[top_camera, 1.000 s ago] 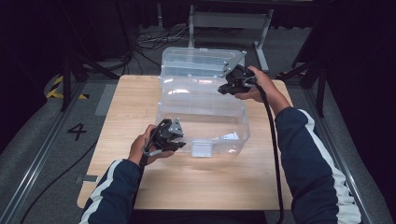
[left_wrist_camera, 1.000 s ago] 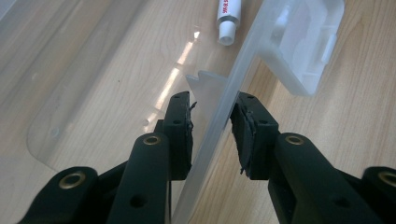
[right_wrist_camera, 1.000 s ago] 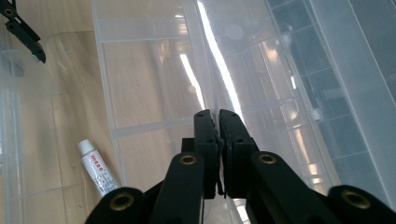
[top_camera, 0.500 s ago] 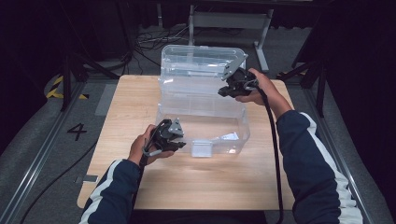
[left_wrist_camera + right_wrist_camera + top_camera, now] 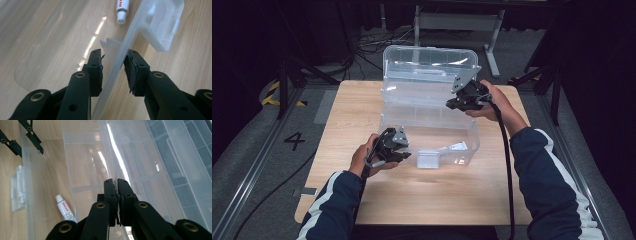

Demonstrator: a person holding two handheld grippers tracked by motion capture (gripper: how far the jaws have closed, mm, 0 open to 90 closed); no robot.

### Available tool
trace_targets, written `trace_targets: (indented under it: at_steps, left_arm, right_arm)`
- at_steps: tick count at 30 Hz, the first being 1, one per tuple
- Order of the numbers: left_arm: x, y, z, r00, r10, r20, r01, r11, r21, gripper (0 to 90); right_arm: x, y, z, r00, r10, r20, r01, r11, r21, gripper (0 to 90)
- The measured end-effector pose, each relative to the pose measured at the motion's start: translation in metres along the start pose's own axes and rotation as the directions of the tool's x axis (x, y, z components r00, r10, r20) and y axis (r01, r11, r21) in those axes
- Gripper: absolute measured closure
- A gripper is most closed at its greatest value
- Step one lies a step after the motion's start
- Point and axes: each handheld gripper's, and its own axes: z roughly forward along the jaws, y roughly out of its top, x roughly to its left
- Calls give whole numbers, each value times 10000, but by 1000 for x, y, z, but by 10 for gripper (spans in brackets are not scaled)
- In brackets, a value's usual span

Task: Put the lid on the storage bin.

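Note:
A clear plastic box [image 5: 432, 131] stands on the wooden table [image 5: 452, 200] with its hinged lid [image 5: 427, 65] raised at the back. My left gripper [image 5: 404, 150] [image 5: 113, 53] is shut on the box's front wall [image 5: 117, 60], one pad on each side of the rim. A white latch [image 5: 428, 159] [image 5: 162, 22] hangs on that wall. My right gripper [image 5: 453, 104] [image 5: 115, 181] is shut with nothing between its jaws, its tips against the inside of the lid near the hinge. A small white tube [image 5: 457, 146] [image 5: 64, 208] [image 5: 121, 10] lies on the box floor.
The lid has moulded ribs and dividers [image 5: 175, 165]. In the right gripper view, the left gripper's black jaws [image 5: 27, 135] show at the box's front wall. Bare tabletop lies in front of the box [image 5: 437, 195]. Dark floor, cables and metal stands surround the table.
The lid has tipped slightly further up and back with my right gripper against it. The left gripper has kept its hold in place.

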Motion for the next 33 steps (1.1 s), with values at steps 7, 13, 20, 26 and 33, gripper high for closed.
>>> trace_targets:
  at_steps: [7,13,20,26,33]
  left_arm:
    - [0,0,0,10000,44,-62,-44,10000,-18,669]
    - [-1,0,0,9999,59,-92,-59,10000,3,668]
    - [-1,-1,0,9999,114,-122,-115,9999,-56,665]
    - [-2,-1,0,9996,164,-218,-167,9998,-134,656]
    - [-2,-2,0,9999,-53,-132,50,9997,-218,648]
  right_arm:
    - [12,-3,-3,10000,34,11,-34,10000,-29,872]
    - [23,-7,-4,10000,-47,65,48,9999,-138,861]
    - [30,-13,-4,9998,90,-151,-95,9993,-355,860]
    - [33,-16,-3,9994,76,-348,-97,9982,-593,860]
    - [34,-19,-3,9992,67,-404,-94,9977,-678,858]
